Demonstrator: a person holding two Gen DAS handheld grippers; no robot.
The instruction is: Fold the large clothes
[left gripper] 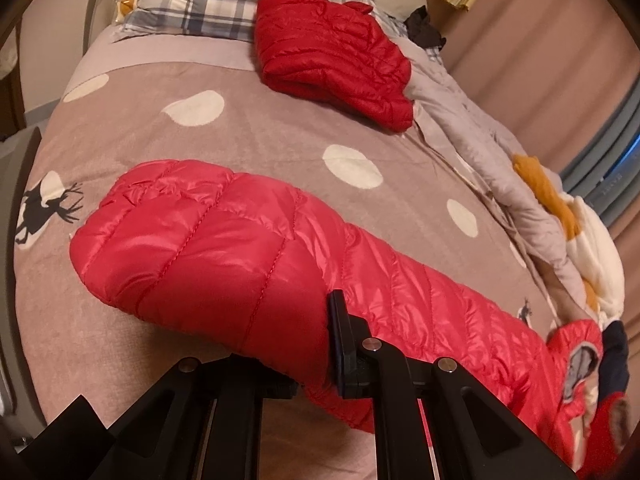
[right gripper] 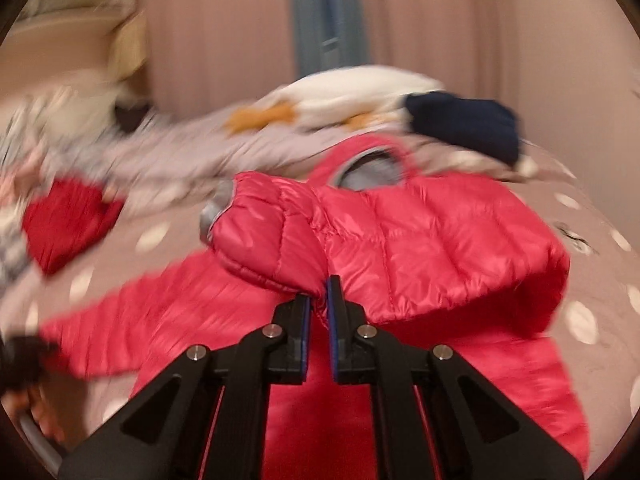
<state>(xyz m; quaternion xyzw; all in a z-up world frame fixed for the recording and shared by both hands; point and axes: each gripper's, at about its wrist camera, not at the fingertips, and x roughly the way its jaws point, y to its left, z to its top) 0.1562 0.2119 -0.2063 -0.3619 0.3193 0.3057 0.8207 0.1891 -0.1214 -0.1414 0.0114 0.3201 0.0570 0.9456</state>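
Observation:
A pink-red quilted down jacket (left gripper: 248, 248) lies across the bed. My left gripper (left gripper: 316, 344) is shut on a fold of its hem or sleeve end; the left finger is hidden under the fabric and the right finger (left gripper: 340, 344) shows. In the right wrist view the same jacket (right gripper: 420, 240) is bunched, with its grey-lined collar (right gripper: 372, 172) at the far side. My right gripper (right gripper: 318, 304) is shut on a pinch of the jacket's shoulder or sleeve fabric and lifts it. The right view is motion-blurred.
A folded darker red down jacket (left gripper: 340, 60) lies near the plaid pillows (left gripper: 200, 4). A rumpled grey quilt with white and orange clothes (left gripper: 560, 216) runs along the bed's right side. A navy garment (right gripper: 468, 124) lies beyond the collar. The brown dotted blanket (left gripper: 160, 128) covers the bed.

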